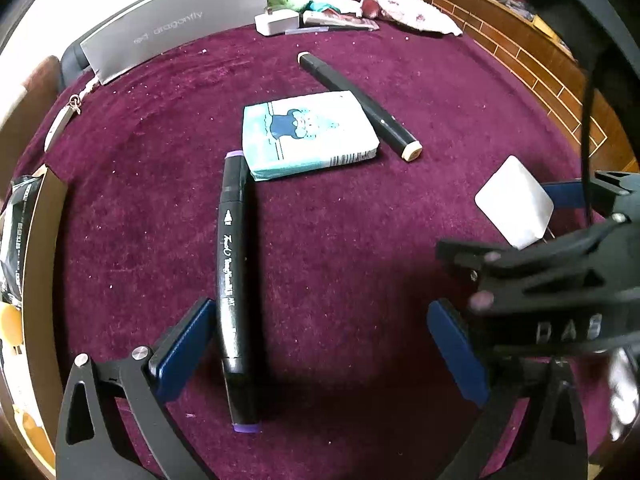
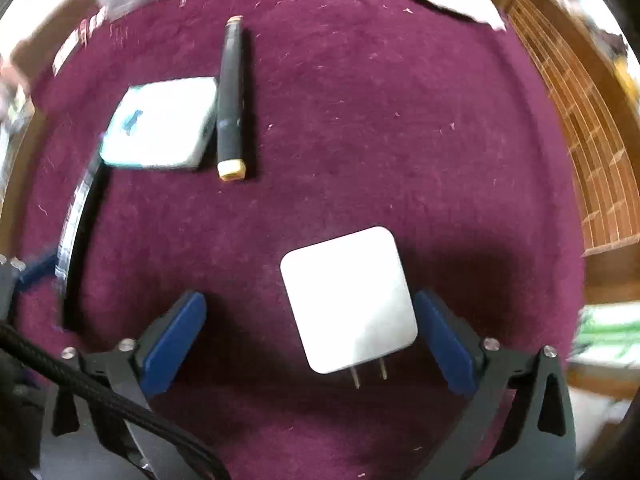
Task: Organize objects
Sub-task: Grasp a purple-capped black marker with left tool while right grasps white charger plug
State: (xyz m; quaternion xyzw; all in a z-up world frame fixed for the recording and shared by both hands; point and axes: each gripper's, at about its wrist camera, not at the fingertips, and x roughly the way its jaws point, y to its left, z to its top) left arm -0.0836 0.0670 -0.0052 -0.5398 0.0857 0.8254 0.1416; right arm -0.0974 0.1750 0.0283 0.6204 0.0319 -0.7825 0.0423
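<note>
Both grippers' fingers stand wide open, gripping nothing: left gripper (image 1: 320,344) straddles the purple-capped marker (image 1: 236,292), right gripper (image 2: 310,344) the white charger (image 2: 348,300). Both lie freed on the counter (image 1: 360,220). Next: the orange-capped marker (image 1: 360,106), upper centre.

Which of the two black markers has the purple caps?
The marker lying between the left gripper fingers; the other marker, beyond the tissue pack, has beige caps.
</note>
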